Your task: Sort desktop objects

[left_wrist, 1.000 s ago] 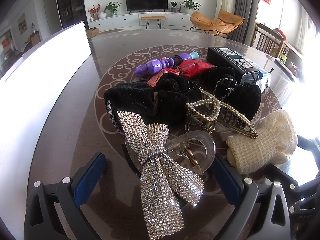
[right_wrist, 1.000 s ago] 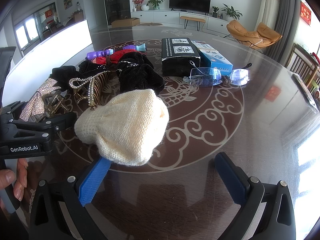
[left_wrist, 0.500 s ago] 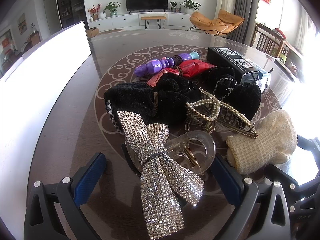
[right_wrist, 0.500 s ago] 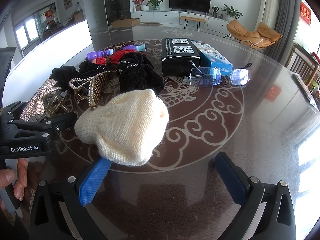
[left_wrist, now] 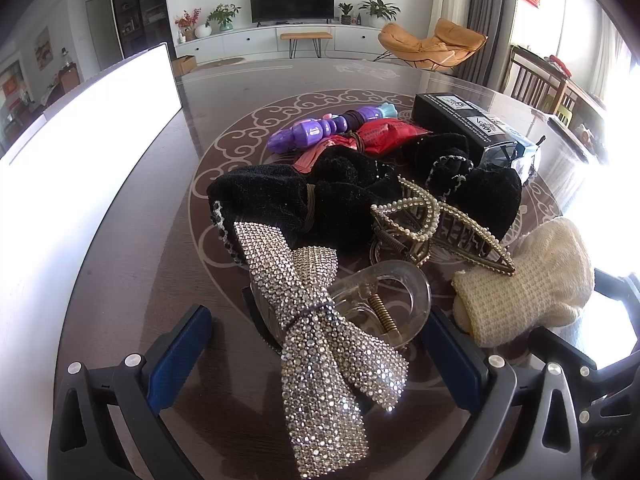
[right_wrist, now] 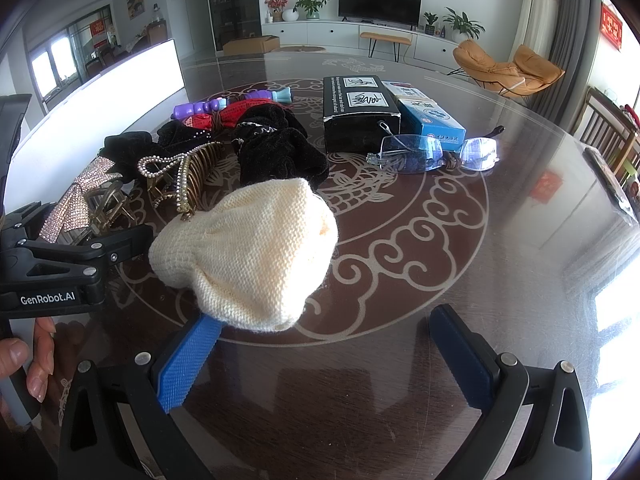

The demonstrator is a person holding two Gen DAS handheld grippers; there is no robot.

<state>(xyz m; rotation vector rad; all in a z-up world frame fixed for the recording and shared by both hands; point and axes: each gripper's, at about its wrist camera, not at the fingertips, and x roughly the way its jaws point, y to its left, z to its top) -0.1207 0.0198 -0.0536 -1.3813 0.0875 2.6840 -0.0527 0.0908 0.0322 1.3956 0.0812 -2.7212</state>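
Rhinestones fill the lower middle of the left wrist view: a sparkly bow [left_wrist: 320, 344] lies between the spread fingers of the left gripper [left_wrist: 320, 356], jaws wide, gripping nothing. A clear claw clip [left_wrist: 384, 300] sits right behind the bow, touching it, close against the right finger. Above that, a pearl clip [left_wrist: 432, 224] leans on a heap of black scrunchies [left_wrist: 320, 200]. Purple toy [left_wrist: 316, 130] and red packet [left_wrist: 388, 134] lie beyond the heap, black box [left_wrist: 460, 120] at upper right.

Over to the right wrist view: the right gripper [right_wrist: 320, 344] is also wide open and empty. A cream knit pouch [right_wrist: 256, 256] covers the tip of its left finger. Glasses [right_wrist: 432, 152] rest mid-frame in front of a blue box [right_wrist: 432, 120]. The glass table [right_wrist: 400, 360] lies bare between the fingers. A hand [right_wrist: 24, 356] shows at the lower left edge.
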